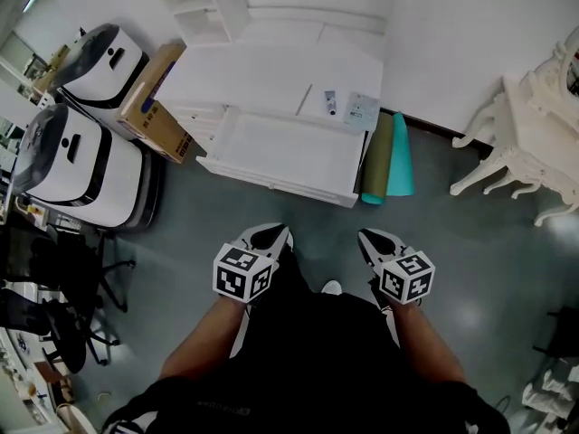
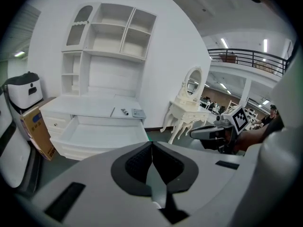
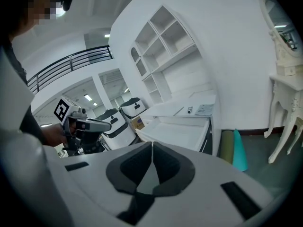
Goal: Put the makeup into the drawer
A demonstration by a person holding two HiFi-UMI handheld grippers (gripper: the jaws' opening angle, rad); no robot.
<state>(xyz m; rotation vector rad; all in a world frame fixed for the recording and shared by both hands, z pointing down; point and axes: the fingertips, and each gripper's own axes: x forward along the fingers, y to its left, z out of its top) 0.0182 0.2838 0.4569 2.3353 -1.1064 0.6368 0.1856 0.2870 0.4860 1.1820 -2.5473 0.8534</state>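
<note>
the left hand-held gripper (image 1: 272, 236) and the right hand-held gripper (image 1: 370, 240) hang side by side in front of the person, both clenched tight with nothing between the jaws. past them comes a stretch of bare floor (image 1: 208, 233). then comes the drawer (image 1: 271, 182), pulled wide open from the front of the desk (image 1: 262, 75) and empty.

the things to stow lie on the desk top near its right front corner, just behind the drawer's back right corner: a slim stick (image 1: 305, 99), a small tube (image 1: 331, 103) and a flat packet (image 1: 362, 109).

the step in hand looks like the approach. to do it well:
- close in toward the drawer's right end, clear of the rolled mats (image 1: 389, 156) on the floor beside it.
- release the right jaws before reaching.
- take the tube across its body, since it may roll.
- the packet lies flat, so it probably needs lifting by an edge.
</note>
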